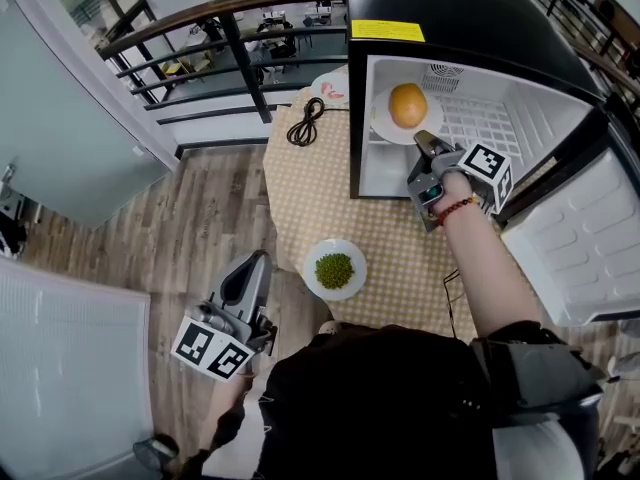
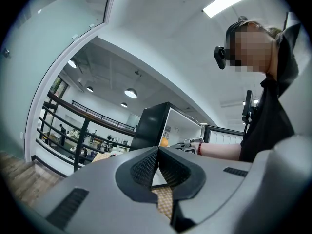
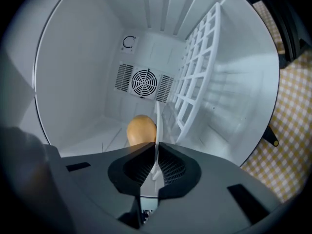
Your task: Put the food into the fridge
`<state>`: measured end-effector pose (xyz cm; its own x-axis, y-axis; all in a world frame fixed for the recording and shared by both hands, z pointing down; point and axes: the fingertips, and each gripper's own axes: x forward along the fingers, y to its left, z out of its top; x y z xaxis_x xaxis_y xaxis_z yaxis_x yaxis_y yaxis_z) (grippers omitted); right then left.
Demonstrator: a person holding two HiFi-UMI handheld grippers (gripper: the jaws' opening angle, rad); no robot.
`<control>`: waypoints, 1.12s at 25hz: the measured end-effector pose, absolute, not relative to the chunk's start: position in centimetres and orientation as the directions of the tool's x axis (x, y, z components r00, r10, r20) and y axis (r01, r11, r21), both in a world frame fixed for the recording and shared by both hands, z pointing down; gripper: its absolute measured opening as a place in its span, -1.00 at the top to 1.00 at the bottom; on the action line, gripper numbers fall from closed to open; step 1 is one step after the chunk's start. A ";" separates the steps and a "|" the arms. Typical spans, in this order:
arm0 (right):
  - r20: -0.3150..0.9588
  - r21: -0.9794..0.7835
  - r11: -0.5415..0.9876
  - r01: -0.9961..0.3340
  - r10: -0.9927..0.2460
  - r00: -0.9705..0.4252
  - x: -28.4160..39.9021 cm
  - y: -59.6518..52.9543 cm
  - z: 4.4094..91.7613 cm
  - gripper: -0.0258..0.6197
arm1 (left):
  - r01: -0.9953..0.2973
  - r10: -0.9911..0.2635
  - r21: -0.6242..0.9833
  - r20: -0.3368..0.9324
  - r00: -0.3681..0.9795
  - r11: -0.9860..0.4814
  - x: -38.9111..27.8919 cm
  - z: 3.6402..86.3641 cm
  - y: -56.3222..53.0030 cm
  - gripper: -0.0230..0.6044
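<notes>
A black mini fridge (image 1: 470,28) stands open on the checkered table (image 1: 390,253). My right gripper (image 1: 425,140) reaches into it, shut on the rim of a white plate (image 1: 385,123) that carries a round orange food (image 1: 408,105). In the right gripper view the plate's rim (image 3: 156,118) runs edge-on between the jaws, with the orange food (image 3: 141,129) just behind it. A second white plate (image 1: 312,258) of green peas (image 1: 334,269) sits near the table's front edge. My left gripper (image 1: 257,261) hangs beside the table at the lower left, shut and empty (image 2: 157,152).
The white fridge door (image 1: 590,238) swings out to the right. A white wire shelf (image 3: 200,82) lies to the right of the plate inside. A coiled black cable (image 1: 306,123) and a small plate (image 1: 330,90) lie left of the fridge. Railing (image 1: 230,38) beyond.
</notes>
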<state>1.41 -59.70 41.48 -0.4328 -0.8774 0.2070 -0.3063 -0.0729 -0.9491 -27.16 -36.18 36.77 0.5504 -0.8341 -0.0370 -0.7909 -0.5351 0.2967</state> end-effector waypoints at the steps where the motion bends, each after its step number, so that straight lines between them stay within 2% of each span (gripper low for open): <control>1: 0.217 -0.943 -0.073 -0.325 -0.875 -0.433 1.4 -59.8 41.4 0.83 | -0.792 -0.835 0.298 -0.038 0.549 -0.533 -27.3 36.9 -36.1 0.88; 12: 0.293 -0.889 -0.090 -0.448 -0.865 -0.408 1.4 -60.6 41.0 0.80 | -0.784 -0.835 0.318 -0.049 0.548 -0.533 -27.9 37.5 -35.7 0.88; 28: 0.398 -0.658 -0.027 -0.753 -0.861 -0.317 1.9 -61.7 40.4 0.67 | -0.784 -0.853 0.357 -0.083 0.515 -0.509 -30.7 38.1 -35.4 0.88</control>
